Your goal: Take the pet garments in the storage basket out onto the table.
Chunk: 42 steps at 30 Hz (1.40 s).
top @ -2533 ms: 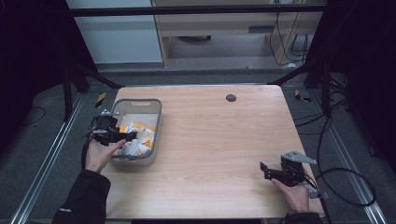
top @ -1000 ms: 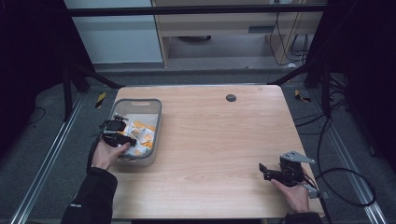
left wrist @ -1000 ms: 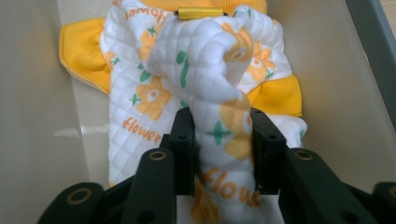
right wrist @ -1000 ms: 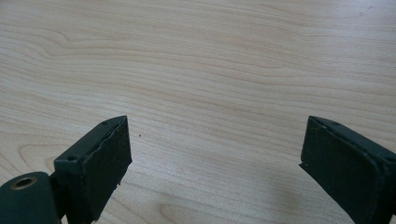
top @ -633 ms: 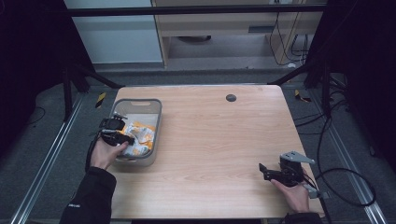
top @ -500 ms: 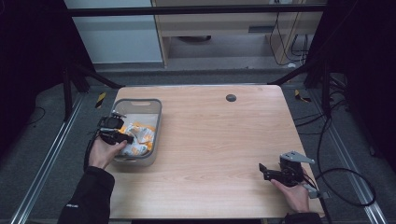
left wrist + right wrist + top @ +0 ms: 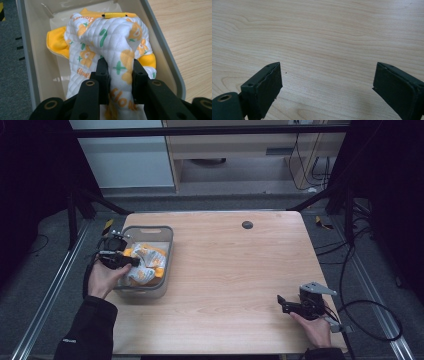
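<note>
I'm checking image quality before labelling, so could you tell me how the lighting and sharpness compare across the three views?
High view: dim, dark surroundings, table evenly lit, slightly soft. Left gripper view: bright and sharp on the cloth, with glare on the bin floor. Right gripper view: wood grain crisp, with the right gripper casting soft shadows below it.

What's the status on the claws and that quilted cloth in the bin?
Left claw shut on quilted cloth, bunched over grey bin. Right claw open over bare table. Nothing in the way.

The high view looks forward and down over the whole table [image 7: 225,270]. Each gripper view sits close: the left over the bin [image 7: 30,67], the right over bare tabletop, both places also in the high view.
</note>
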Tool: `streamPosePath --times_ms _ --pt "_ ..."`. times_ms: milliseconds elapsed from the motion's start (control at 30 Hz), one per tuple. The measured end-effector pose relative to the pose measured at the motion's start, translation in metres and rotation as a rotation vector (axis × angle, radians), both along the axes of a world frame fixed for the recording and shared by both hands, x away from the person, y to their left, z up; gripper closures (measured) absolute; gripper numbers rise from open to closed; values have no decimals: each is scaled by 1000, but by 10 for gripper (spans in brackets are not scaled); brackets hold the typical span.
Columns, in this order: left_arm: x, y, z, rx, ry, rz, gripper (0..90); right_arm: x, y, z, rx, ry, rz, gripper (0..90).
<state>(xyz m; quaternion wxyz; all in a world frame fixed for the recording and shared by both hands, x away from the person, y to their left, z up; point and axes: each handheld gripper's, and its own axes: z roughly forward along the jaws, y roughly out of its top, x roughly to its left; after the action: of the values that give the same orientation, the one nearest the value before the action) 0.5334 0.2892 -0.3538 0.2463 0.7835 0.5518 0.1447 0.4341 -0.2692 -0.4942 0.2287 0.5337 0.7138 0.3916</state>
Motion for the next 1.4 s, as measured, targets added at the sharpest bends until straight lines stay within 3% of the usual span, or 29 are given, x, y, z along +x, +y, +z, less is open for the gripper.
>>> streamPosePath --times_ms 667,1400 --pt "-6 12 29 -11 -23 7 729 0 0 0 -2 -2 0 78" --pt "-24 -7 64 13 -71 -81 729 -1 0 1 -2 -10 0 76"
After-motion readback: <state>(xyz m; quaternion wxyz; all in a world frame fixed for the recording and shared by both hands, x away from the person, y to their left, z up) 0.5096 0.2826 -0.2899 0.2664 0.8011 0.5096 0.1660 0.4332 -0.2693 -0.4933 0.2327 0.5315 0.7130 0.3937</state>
